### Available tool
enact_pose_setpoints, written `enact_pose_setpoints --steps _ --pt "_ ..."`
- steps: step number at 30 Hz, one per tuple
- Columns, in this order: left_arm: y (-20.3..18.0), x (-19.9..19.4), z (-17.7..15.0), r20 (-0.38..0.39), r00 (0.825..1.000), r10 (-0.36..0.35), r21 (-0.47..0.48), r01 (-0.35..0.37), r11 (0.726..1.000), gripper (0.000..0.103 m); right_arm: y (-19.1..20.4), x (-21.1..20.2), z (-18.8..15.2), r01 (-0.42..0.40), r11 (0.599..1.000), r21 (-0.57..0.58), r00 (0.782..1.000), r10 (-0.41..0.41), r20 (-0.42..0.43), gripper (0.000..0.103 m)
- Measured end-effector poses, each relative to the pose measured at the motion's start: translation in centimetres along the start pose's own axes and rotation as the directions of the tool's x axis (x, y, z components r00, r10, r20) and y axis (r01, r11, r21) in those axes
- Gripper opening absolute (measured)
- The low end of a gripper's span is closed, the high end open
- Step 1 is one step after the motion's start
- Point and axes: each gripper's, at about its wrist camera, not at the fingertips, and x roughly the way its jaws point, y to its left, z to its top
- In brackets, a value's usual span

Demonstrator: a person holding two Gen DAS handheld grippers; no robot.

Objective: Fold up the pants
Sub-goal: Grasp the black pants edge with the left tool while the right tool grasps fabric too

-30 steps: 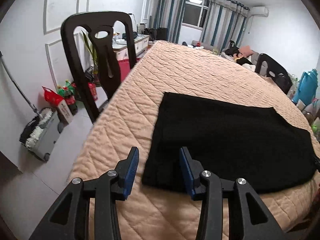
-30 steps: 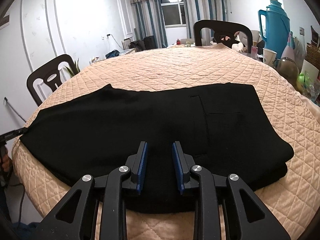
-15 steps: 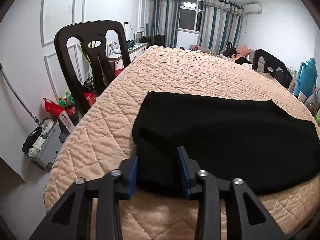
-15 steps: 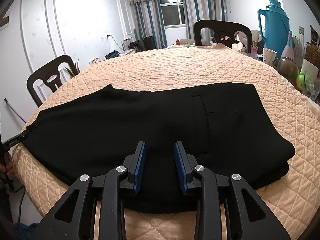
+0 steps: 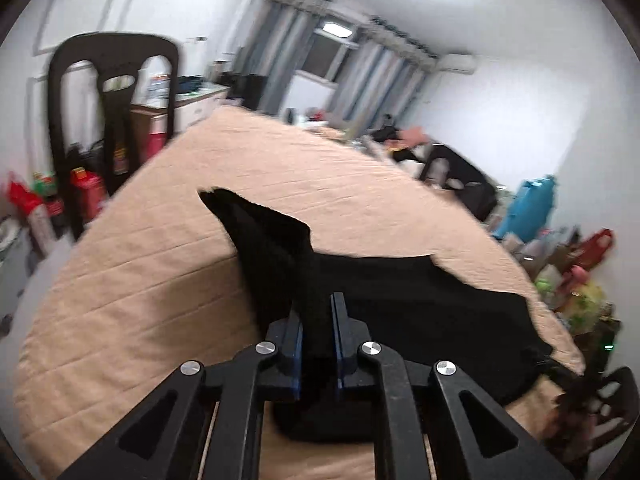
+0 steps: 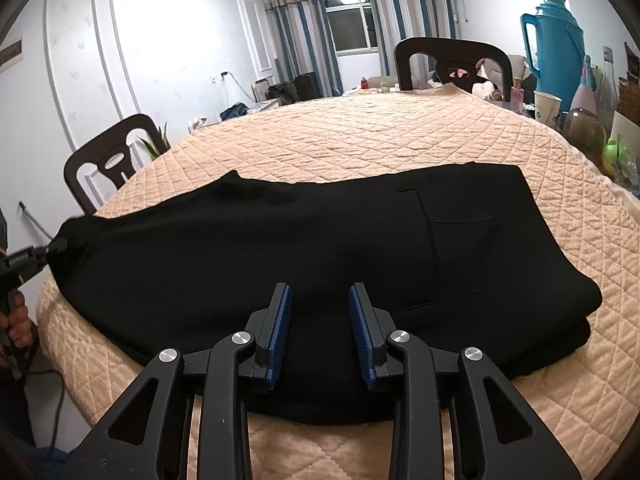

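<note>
Black pants (image 6: pixel 280 240), folded lengthwise, lie across the peach quilted table (image 6: pixel 400 140). The waist and back pocket are at the right and the leg ends at the left. My left gripper (image 5: pixel 318 308) is closing its jaws on the leg end of the pants (image 5: pixel 400 308), and its blue pads pinch the cloth. A peak of fabric (image 5: pixel 260 224) rises off the quilt in front of it. In the right wrist view, the left gripper (image 6: pixel 56 246) grips the far left tip. My right gripper (image 6: pixel 318 300) stands open over the pants' near edge, with nothing pinched.
Dark chairs stand at the table's left side (image 5: pixel 112 100) and far end (image 6: pixel 452 60). A blue thermos (image 6: pixel 556 48), a paper cup (image 6: pixel 546 104) and bottles crowd the right rim. Bare quilt (image 5: pixel 160 260) stretches beyond the pants. A hand (image 6: pixel 16 320) shows at the left edge.
The left gripper slid onto the leg end, closed on it and rose, pulling the cloth up into a peak. The right gripper stayed put, still open.
</note>
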Motion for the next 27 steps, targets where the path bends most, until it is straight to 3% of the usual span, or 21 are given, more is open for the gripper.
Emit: enact_pose_setpoints --steps 4,8,14,17,20,22,25,27 --pt "-5.5 2.6 1.2 -0.033 0.991 -0.126 0.083 0.129 0.988 0.013 0.0 0.0 -0.1 -0.025 1.000 0.010 1.000 0.025 0.001 0.031" --pt "-10.6 6.1 0.4 -0.119 0.963 -0.240 0.135 0.255 0.958 0.013 -0.3 -0.3 -0.1 -0.052 0.998 0.035 0.999 0.051 0.007 0.031" --pt "-14.1 11.3 -4.5 -0.333 0.908 -0.253 0.151 0.316 0.937 0.013 -0.3 -0.4 0.0 -0.105 0.992 0.064 0.994 0.105 0.011 0.031" --pt "-13.6 10.1 -4.5 -0.336 0.896 -0.291 0.108 0.344 0.933 0.015 0.5 -0.1 0.0 -0.143 0.988 0.062 0.990 0.143 -0.001 0.031" --pt "-13.1 7.7 -3.7 -0.281 0.902 -0.327 0.113 0.370 0.922 0.025 1.5 0.4 0.3 -0.196 0.979 0.062 0.980 0.196 -0.007 0.031" --pt "-12.2 6.1 -3.2 -0.231 0.920 -0.315 0.123 0.349 0.929 0.030 2.4 1.0 0.6 -0.243 0.968 0.059 0.970 0.244 -0.019 0.031" --pt "-9.9 4.8 -2.2 -0.153 0.962 -0.225 0.134 0.246 0.960 0.031 4.1 2.5 1.2 -0.311 0.949 0.052 0.947 0.314 -0.066 0.031" --pt "-8.1 4.5 -2.0 -0.126 0.978 -0.164 0.118 0.179 0.977 0.031 5.3 3.9 1.4 -0.343 0.938 0.052 0.932 0.346 -0.106 0.031"
